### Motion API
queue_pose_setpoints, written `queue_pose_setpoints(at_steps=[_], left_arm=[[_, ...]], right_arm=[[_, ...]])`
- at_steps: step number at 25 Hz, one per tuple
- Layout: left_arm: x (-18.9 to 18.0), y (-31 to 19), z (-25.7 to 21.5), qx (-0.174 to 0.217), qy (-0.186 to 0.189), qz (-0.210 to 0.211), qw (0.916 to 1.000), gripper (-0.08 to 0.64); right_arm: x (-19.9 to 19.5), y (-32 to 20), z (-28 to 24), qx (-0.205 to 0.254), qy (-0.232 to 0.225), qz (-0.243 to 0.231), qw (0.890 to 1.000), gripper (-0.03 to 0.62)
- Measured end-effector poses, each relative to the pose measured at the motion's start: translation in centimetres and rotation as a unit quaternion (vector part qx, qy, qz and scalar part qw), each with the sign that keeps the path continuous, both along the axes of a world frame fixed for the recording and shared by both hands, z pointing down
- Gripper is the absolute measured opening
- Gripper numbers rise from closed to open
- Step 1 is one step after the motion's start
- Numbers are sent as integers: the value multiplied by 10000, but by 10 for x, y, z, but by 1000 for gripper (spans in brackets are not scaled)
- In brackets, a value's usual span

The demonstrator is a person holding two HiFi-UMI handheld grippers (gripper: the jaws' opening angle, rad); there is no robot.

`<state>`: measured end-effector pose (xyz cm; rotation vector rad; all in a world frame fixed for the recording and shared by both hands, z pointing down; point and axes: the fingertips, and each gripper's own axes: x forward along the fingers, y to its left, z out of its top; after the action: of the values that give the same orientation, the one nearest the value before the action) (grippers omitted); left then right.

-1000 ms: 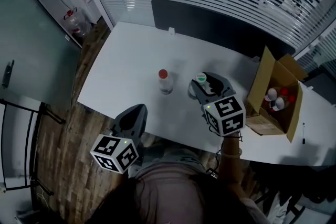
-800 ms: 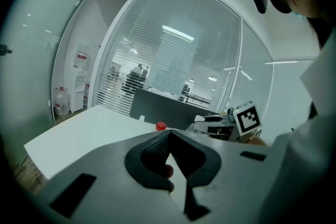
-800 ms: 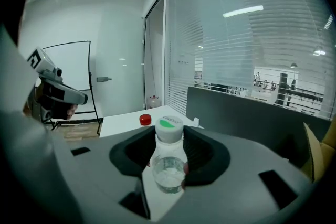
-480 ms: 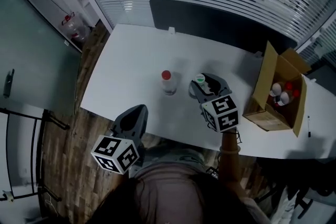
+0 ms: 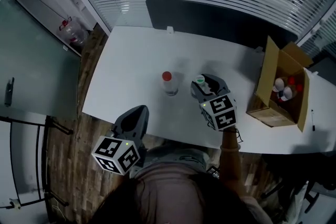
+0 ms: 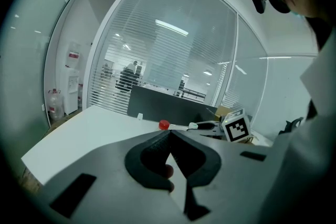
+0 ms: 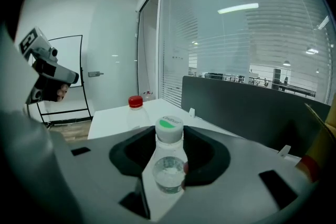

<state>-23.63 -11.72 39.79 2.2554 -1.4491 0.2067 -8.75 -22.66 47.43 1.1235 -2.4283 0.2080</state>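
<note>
Head view: the right claw (image 5: 202, 85) grasped a green-capped bottle (image 5: 200, 80) at the middle of the white worktop (image 5: 126, 65). A red-capped bottle (image 5: 167, 83) stood near, a cardboard box (image 5: 265, 86) farther right.

Left gripper view: the left claw (image 6: 169, 138) was clenched, empty.

Right gripper view: the jaws clamped the green-capped bottle; nothing blocked them.

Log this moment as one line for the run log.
left gripper: shut, empty, by white table edge | right gripper: shut on green-capped bottle, upright | red-capped bottle: standing apart on table
</note>
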Motion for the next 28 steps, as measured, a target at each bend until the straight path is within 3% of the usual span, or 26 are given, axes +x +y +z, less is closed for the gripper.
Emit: queue_pose_setpoints(at_steps=[28], left_arm=[[12,-7,1,6,22,343,9994,8]], right_arm=[[8,10,-11,-65,-287,96,9995,173]])
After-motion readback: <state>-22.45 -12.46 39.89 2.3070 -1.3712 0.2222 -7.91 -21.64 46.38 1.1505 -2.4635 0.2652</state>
